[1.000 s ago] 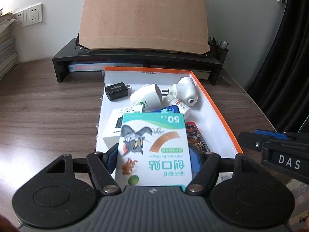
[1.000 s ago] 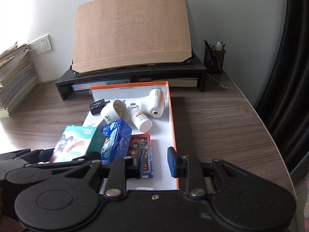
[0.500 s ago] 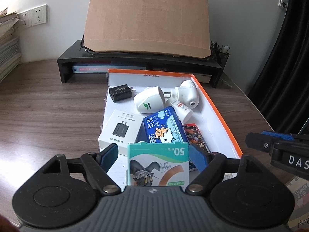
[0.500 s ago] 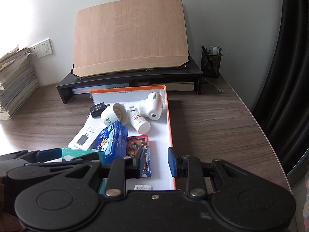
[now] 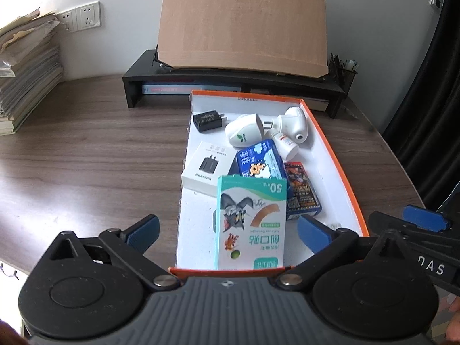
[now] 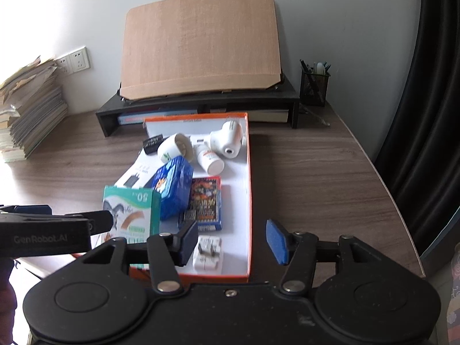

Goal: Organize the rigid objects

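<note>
Now the left gripper [image 5: 227, 228] is standing spread wide, its jaws having just been opening; the bandage box [image 5: 250, 224] is lying between them, untouched, in the orange-rimmed tray [image 5: 336, 169]. Alongside, the right gripper [image 6: 234, 241] is gaping partway, jaws just opened, gripping nothing, above a white plug [image 6: 207, 253].

Both tools [image 5: 227, 230] [image 6: 233, 240] just opened, empty.

A paper stack [image 5: 27, 69], wall sockets [image 5: 82, 15] and a mesh pen holder [image 6: 314, 86] edge the desk [image 5: 86, 149].
</note>
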{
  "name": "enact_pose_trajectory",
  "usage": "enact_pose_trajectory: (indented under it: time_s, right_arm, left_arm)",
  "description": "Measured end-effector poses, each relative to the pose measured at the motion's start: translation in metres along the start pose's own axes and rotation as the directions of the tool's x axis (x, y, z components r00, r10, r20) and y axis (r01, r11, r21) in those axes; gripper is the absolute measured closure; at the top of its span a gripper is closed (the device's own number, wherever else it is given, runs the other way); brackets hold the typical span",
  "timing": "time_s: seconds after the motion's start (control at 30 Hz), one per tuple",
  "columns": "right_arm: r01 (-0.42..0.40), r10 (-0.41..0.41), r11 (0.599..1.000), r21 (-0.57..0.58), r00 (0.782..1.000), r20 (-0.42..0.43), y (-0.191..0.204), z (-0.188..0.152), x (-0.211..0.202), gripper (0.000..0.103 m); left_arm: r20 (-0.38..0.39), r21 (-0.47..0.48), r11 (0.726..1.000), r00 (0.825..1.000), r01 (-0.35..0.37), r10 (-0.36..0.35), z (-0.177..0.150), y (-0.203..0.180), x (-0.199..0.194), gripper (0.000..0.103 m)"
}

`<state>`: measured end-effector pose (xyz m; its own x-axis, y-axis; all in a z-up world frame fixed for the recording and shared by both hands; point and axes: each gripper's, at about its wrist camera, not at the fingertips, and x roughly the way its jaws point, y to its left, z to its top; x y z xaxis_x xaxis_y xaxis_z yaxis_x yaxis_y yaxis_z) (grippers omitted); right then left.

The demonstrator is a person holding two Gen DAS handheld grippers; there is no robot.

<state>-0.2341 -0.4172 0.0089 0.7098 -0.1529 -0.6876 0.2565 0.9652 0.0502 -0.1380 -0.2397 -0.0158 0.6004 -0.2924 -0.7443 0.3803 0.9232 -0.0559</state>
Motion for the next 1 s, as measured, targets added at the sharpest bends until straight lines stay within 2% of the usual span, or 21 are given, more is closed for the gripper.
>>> enact_pose_trajectory:
  time_s: [0.17,0.33,0.53,1.0]
  right_arm:
    - [-0.013,0.012,1.0,-0.008,0.999,-0.034,-0.002,-0.01,-0.001,0.034]
    - [-0.023,0.022,1.0,-0.019,0.998,-0.054,-0.002,-0.016,-0.003,0.032]
    - [-0.033,0.032,0.999,-0.025,0.997,-0.065,-0.002,-0.02,-0.005,0.03]
    - [-0.028,0.026,0.999,-0.026,0.996,-0.08,-0.003,-0.022,-0.001,0.028]
  left_arm:
    - [-0.049,-0.008,0.999,0.998,-0.04,0.04,-0.015,0.001,0.004,0.0]
    - [-0.048,-0.037,0.997,0.997,-0.062,0.06,-0.021,0.003,0.001,0.0]
    - [-0.061,-0.053,0.996,0.996,-0.067,0.063,-0.026,0.002,0.0,0.0]
    - [-0.079,-0.026,0.997,0.994,-0.077,0.075,-0.028,-0.001,0.003,0.0]
